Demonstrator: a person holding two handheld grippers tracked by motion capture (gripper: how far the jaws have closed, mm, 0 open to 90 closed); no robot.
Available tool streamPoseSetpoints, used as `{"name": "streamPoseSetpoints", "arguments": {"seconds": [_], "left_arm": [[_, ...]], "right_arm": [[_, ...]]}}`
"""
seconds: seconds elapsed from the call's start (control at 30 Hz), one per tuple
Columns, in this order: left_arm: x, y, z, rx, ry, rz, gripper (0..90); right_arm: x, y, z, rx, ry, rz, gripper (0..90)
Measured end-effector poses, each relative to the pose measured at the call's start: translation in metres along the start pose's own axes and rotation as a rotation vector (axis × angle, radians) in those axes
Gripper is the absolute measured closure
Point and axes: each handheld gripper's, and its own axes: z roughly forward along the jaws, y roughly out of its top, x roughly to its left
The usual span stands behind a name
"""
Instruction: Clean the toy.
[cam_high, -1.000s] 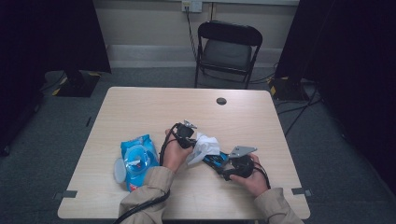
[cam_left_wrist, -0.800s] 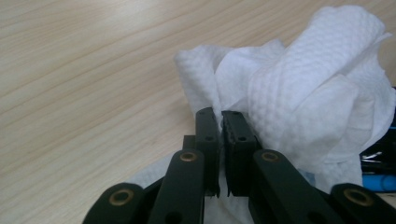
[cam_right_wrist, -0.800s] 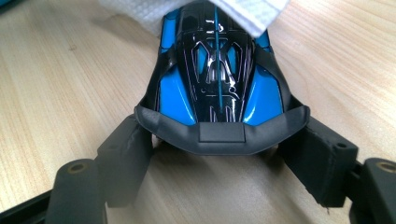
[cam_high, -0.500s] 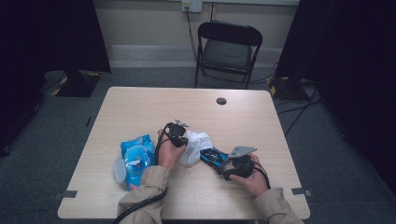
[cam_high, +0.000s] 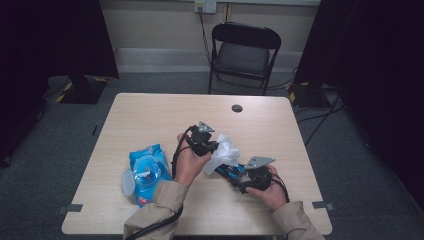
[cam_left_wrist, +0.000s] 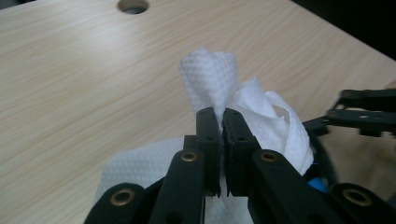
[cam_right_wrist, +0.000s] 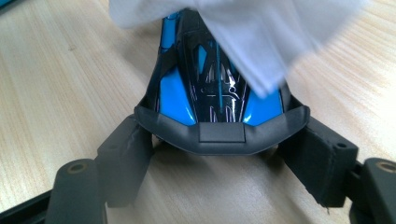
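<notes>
Wooden table (cam_high: 150, 120); chair (cam_high: 243, 55) behind it. Left gripper (cam_left_wrist: 220, 122) pinches wipe (cam_left_wrist: 210, 79); right gripper (cam_right_wrist: 219, 154) clamps toy car (cam_right_wrist: 205, 88), beside wipe.

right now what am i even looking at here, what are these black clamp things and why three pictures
A person sits at a table holding a hand-held gripper in each hand. One picture looks down from above; the other two come from cameras riding on each gripper. The left gripper has its fingers shut on a white wipe. The right gripper clasps a blue and black toy car, with the wipe draped over its far end. A blue wipes pack lies on the table to the left.
</notes>
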Motion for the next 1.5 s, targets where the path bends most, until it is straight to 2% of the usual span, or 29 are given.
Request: {"name": "streamPoseSetpoints", "arguments": {"seconds": [0.13,0.3,0.53,0.67,0.77,0.87,0.97,1.03,1.2,1.3,1.5], "left_arm": [[-0.017,0.001,0.011,0.016,-0.056,0.021,86.5],[-0.027,-0.006,0.031,0.058,-0.096,0.03,86.5],[-0.035,-0.012,0.045,0.086,-0.125,0.038,86.3],[-0.037,-0.016,0.048,0.079,-0.131,0.052,85.2],[-0.038,-0.02,0.051,0.071,-0.139,0.043,80.2],[-0.041,-0.021,0.054,0.065,-0.148,0.079,70.3],[-0.042,-0.022,0.057,0.063,-0.159,0.08,64.3],[-0.041,-0.023,0.059,0.063,-0.159,0.072,66.2],[-0.038,-0.025,0.06,0.075,-0.148,0.087,77.6],[-0.037,-0.023,0.061,0.088,-0.146,0.076,82.5],[-0.035,-0.02,0.059,0.095,-0.122,0.078,85.1]], "right_arm": [[0.0,0.0,0.0,-0.002,-0.001,-0.001,26.2],[0.0,0.0,0.0,-0.002,-0.001,-0.002,26.2],[0.0,0.0,0.0,-0.001,0.0,-0.001,26.2],[0.0,0.0,0.0,0.0,0.0,-0.003,26.2],[0.0,0.0,0.0,0.0,0.0,-0.004,26.2],[0.0,0.0,0.0,0.001,0.0,-0.004,26.2],[0.0,0.0,0.0,0.001,0.0,-0.003,26.2],[0.0,0.0,0.0,0.001,0.0,-0.004,26.2],[0.0,0.0,0.0,0.0,0.001,-0.004,26.2],[0.0,0.0,0.0,0.0,0.001,-0.004,26.2],[0.0,0.0,0.0,0.0,0.0,-0.004,26.2]]}}
